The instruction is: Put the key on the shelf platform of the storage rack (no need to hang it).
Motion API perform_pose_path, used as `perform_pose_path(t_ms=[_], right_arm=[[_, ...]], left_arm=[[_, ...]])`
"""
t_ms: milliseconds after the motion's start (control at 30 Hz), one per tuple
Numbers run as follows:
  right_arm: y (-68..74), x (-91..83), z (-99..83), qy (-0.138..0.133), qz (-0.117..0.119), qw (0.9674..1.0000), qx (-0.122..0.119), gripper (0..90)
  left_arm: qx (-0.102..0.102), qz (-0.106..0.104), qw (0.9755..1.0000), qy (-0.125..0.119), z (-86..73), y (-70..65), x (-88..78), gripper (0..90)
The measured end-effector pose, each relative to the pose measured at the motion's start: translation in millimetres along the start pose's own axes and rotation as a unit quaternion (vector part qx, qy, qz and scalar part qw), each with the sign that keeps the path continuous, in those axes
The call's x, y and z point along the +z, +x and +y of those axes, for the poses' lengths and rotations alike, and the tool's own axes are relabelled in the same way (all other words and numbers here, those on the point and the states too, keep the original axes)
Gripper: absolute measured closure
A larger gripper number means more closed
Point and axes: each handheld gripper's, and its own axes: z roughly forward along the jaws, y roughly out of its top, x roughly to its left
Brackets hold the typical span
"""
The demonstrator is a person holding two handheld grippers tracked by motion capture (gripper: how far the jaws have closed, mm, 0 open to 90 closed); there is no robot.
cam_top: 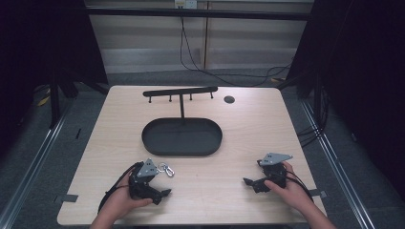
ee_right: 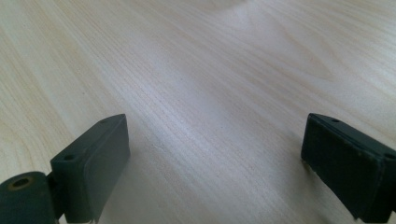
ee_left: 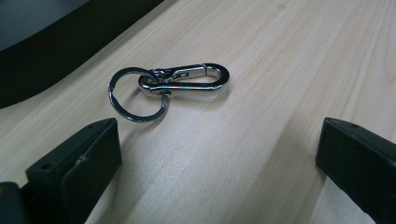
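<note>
Key clip just ahead of your left gripper

Your left gripper (ee_left: 219, 163) has its jaws released wide, with the key clip (ee_left: 184, 79) lying on the table (cam_top: 215, 191) above them, left of centre in the frame, long axis crosswise. Your right gripper (ee_right: 215, 163), jaws also released, holds nothing and is well apart from it.

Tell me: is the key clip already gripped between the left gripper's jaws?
No. In the left gripper view the key clip lies flat on the table, ahead of the left gripper, whose jaws stand wide apart.
</note>
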Motion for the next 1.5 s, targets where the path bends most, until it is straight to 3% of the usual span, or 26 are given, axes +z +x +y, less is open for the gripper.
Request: perform_pose_path(t_ms=[167, 200, 233, 300, 367, 467, 733, 933, 1033, 1067, 1167, 1367, 1500], right_arm=[[0.3, -0.3, -0.2, 0.0, 0.0, 1.0, 0.001, 7.3], [0.4, -0.4, -0.2, 0.001, -0.001, 1.0, 0.002, 7.3], [0.4, -0.4, -0.2, 0.001, -0.001, 1.0, 0.002, 7.3], [0.4, -0.4, -0.2, 0.001, -0.001, 1.0, 0.002, 7.3], [0.3, -0.3, -0.2, 0.0, 0.0, 1.0, 0.001, 7.2], [0.4, -0.4, -0.2, 0.001, -0.001, 1.0, 0.002, 7.3], [0.6, -0.6, -0.3, 0.001, -0.002, 1.0, 0.002, 7.3], [1.2, -0.9, -0.7, 0.001, -0.003, 1.0, 0.004, 7.3], [1.2, -0.9, -0.7, 0.0, -0.003, 1.0, 0.004, 7.3], [1.2, -0.9, -0.6, 0.0, -0.003, 1.0, 0.004, 7.3], [1.2, -0.9, -0.7, 0.0, -0.003, 1.0, 0.004, 7.3], [1.3, -0.9, -0.7, 0.0, -0.003, 1.0, 0.004, 7.3], [1.3, -1.0, -0.8, 0.0, -0.003, 1.0, 0.003, 7.3]], left_arm=[[-0.005, 0.001, 1.0, 0.003, 0.9, 0.2, -0.3, 1.5], [-0.017, 0.013, 0.9997, 0.015, 5.0, 0.9, -2.9, 3.8], [-0.017, 0.013, 0.9997, 0.015, 5.0, 0.9, -2.9, 12.1], [-0.028, 0.024, 0.9991, 0.02, 7.5, 2.9, -5.9, 16.7], [-0.053, 0.019, 0.9979, 0.033, 10.3, 5.0, -8.5, 19.0], [-0.062, 0.019, 0.9964, 0.055, 14.1, 6.1, -10.5, 22.1], [-0.062, 0.025, 0.9922, 0.105, 27.0, 8.1, -9.2, 26.0], [-0.062, 0.027, 0.9901, 0.123, 37.3, 10.0, -7.9, 26.1], [-0.07, 0.026, 0.9872, 0.141, 41.8, 10.7, -6.1, 27.5], [-0.06, 0.029, 0.987, 0.146, 43.9, 11.9, -6.0, 28.0], [-0.063, 0.027, 0.9861, 0.151, 49.8, 13.4, -5.3, 29.3], [-0.059, 0.02, 0.9822, 0.177, 63.2, 13.2, 4.8, 29.4], [-0.056, 0.027, 0.9785, 0.197, 70.9, 16.4, 9.3, 29.1]])
